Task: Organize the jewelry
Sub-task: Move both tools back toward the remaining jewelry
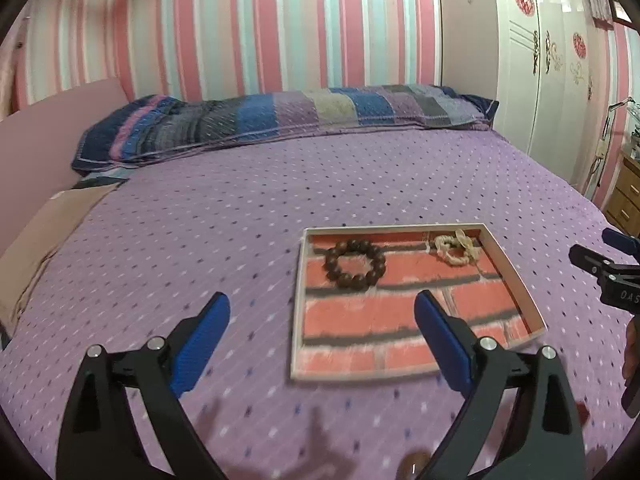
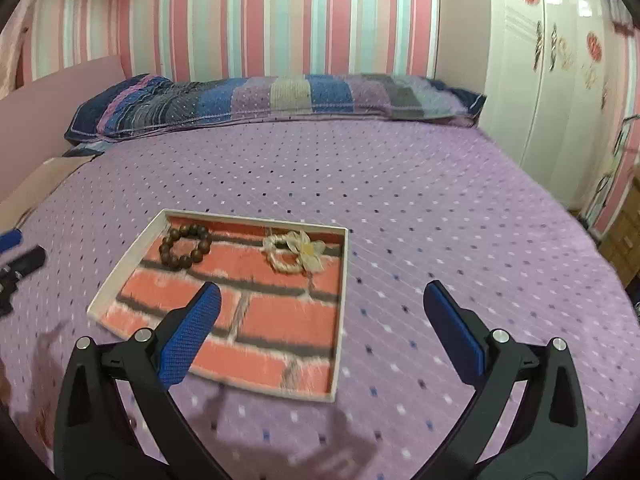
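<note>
Left wrist view: left gripper (image 1: 322, 314) jaws wide apart, empty; tray (image 1: 516, 276) center-right on bed (image 1: 200, 220), wooden bead bracelet (image 1: 355, 265) and cream bracelet (image 1: 454, 249) inside. Right wrist view alone shows cream bracelet's flower; right gripper (image 2: 322, 304) agape, empty.

Black left gripper (image 1: 322, 308), blue ribbed pads, silver screws, matching right gripper (image 2: 322, 300)

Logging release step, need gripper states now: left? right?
Left gripper: open, holding nothing.
Right gripper: open, holding nothing.
</note>
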Available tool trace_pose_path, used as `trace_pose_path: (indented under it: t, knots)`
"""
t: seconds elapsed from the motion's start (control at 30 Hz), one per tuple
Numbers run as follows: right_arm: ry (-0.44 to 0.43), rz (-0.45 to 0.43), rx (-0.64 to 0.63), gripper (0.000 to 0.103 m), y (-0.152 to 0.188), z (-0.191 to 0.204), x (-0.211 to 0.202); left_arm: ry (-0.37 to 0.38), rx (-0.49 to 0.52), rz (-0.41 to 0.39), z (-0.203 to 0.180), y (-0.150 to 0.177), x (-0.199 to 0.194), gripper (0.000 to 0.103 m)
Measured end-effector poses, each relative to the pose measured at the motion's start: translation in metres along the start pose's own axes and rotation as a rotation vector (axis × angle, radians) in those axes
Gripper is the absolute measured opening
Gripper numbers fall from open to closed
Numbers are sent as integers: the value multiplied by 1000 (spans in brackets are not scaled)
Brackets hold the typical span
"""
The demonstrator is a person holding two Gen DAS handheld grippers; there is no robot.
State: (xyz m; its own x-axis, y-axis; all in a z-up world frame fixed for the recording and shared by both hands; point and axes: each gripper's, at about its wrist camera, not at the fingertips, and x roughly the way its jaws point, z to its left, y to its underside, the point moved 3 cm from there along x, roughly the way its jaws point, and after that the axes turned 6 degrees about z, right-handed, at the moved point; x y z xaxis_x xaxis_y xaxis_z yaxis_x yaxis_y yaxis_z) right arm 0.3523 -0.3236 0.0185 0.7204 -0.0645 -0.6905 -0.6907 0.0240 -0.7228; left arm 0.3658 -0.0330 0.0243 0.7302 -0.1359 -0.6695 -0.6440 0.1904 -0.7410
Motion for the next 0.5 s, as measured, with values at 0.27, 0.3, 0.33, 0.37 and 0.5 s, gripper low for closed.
trace_pose_path:
  t: [0.27, 0.3, 0.33, 0.37, 0.5]
  knots:
    - [24, -69, -14, 99, 66, 5, -72, -36, -35, -63, 9, 52, -83, 94]
    - [26, -71, -13, 99, 72, 5, -76, -44, -38, -71, 9, 60, -91, 96]
    - [30, -75, -11, 99, 80, 4, -83, -48, -41, -74, 8, 67, -97, 96]
    - [32, -77, -11, 99, 86, 4, -87, -51, -48, -76, 7, 76, -103, 96]
    - [47, -88, -14, 99, 119, 5, -104, -55, -72, -55, 6, 107, -110, 96]
